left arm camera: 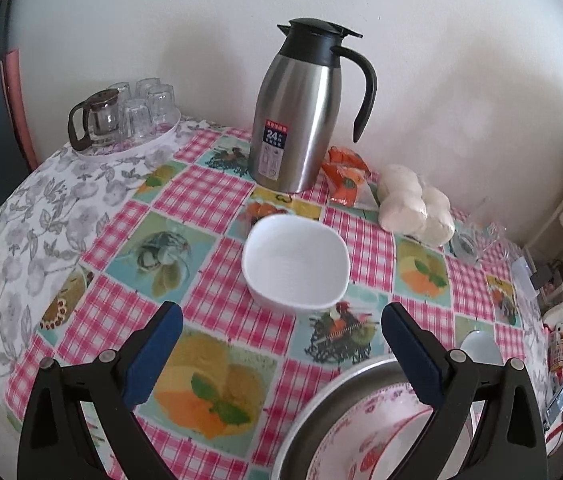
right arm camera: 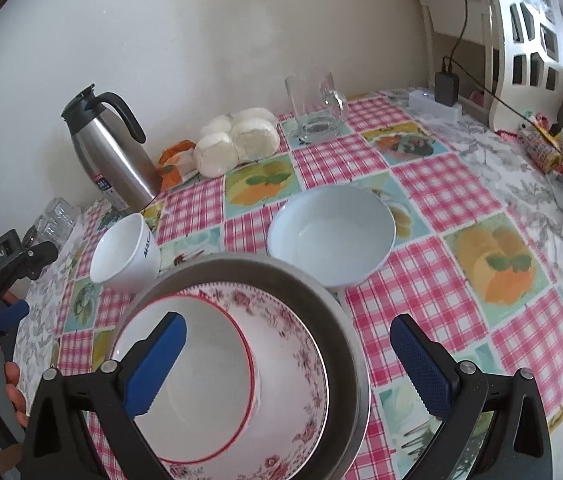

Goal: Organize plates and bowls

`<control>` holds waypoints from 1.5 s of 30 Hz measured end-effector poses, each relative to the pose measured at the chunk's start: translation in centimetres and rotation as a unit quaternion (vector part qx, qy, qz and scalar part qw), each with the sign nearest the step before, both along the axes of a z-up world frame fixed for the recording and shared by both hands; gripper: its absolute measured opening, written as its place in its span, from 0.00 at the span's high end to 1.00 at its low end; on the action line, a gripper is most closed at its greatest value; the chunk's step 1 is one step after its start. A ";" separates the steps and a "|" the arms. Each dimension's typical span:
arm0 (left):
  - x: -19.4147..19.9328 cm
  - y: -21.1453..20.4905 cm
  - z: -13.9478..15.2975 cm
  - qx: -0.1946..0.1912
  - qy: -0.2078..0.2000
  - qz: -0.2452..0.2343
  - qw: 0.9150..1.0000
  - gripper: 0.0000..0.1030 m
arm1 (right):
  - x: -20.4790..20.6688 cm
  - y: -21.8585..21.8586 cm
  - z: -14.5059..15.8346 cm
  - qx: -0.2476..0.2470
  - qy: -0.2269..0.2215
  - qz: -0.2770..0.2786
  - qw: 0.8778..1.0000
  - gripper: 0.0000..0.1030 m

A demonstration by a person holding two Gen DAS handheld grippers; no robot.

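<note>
Left wrist: jaws agape before small white bowl (left arm camera: 295, 262); nested bowls (left arm camera: 373, 436) nearby.

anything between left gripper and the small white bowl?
Nothing visible. The left gripper is open and points at the small white squarish bowl, with only bare checked tablecloth between them. The steel thermos jug stands behind the bowl.

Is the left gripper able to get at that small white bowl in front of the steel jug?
Probably yes. The left gripper is open and faces the small white bowl, with only bare tablecloth between them. The steel jug stands behind the bowl, out of the way.
</note>
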State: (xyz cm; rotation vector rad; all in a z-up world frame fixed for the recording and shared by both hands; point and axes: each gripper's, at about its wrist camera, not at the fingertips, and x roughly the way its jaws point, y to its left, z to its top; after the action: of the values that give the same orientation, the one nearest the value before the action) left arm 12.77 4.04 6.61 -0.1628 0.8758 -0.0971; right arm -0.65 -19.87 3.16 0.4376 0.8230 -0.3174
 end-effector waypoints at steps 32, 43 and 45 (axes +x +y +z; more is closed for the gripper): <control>6.1 5.3 -2.6 0.041 0.063 0.050 0.996 0.03 | 13.5 8.1 4.8 -0.043 0.075 0.059 0.995 0.00; 8.0 5.9 -4.4 0.037 0.092 0.050 0.994 0.03 | 17.8 11.1 2.5 -0.075 0.137 0.094 0.983 0.00; 8.4 5.9 -4.7 0.043 0.092 0.055 0.993 0.03 | 18.5 11.5 2.2 -0.087 0.147 0.099 0.980 0.00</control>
State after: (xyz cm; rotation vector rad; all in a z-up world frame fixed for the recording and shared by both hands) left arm 21.14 9.99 1.90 -0.1406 1.0503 0.0596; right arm 17.87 -8.38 5.36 0.1442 1.1089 -0.2699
